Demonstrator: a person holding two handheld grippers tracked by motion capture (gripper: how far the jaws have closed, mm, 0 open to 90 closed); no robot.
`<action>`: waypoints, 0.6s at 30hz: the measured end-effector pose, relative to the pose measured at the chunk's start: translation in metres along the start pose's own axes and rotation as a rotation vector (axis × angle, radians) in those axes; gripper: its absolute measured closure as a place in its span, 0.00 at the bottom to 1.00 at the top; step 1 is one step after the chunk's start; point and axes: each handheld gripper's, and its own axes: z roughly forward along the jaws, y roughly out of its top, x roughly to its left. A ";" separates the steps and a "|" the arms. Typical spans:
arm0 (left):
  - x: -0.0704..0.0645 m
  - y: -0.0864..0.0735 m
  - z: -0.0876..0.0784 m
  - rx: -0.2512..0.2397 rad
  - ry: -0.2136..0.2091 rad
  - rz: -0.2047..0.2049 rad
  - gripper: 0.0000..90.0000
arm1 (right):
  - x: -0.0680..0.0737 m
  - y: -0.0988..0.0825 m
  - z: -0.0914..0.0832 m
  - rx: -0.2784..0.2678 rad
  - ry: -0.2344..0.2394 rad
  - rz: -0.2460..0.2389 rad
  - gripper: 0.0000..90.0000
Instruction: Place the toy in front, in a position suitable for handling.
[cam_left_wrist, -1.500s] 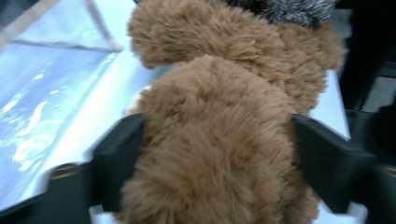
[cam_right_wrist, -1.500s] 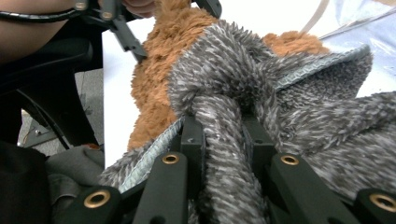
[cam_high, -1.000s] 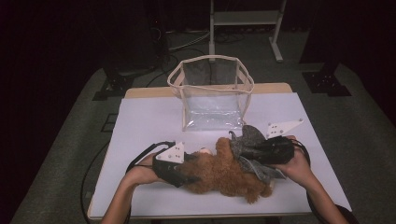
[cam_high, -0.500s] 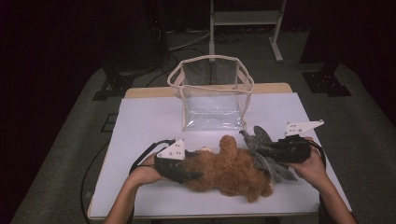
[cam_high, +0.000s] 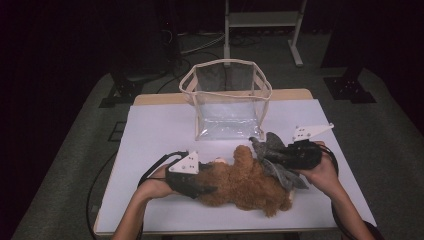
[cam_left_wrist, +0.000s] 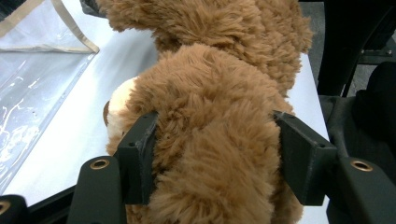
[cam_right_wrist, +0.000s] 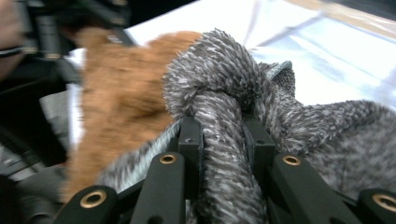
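A brown plush toy (cam_high: 245, 185) lies on the white table (cam_high: 160, 130) near its front edge. My left gripper (cam_high: 210, 190) is at the toy's left end. Its jaws have just been closing, and in the left gripper view both pads press into the brown fur (cam_left_wrist: 210, 116) of the toy, which bulges between them at the left gripper (cam_left_wrist: 215, 154). A grey fuzzy cloth (cam_high: 282, 175) rests against the toy's right side. My right gripper (cam_high: 272, 155) is shut on a bunched fold of that grey cloth (cam_right_wrist: 219, 79), which the right gripper (cam_right_wrist: 222, 135) pinches tightly.
A clear plastic bag (cam_high: 227, 100) with a beige rim stands open behind the toy, at the middle of the table. A metal stand (cam_high: 260, 20) is on the dark floor beyond the table. Cables trail from both grippers.
The right gripper has drawn the grey cloth to the right, off the toy's right side. The left gripper's jaws have closed on the brown fur; that hand has stayed in place.
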 end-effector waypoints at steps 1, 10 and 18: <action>0.000 0.000 0.000 0.000 -0.002 0.002 0.41 | -0.005 -0.002 -0.002 -0.009 -0.011 0.016 0.81; 0.002 0.000 -0.001 -0.005 -0.004 -0.007 0.40 | -0.020 -0.021 -0.023 -0.053 -0.043 0.102 0.81; 0.001 0.002 0.000 0.002 0.008 -0.005 0.39 | 0.015 -0.013 -0.021 -0.040 0.031 0.033 0.81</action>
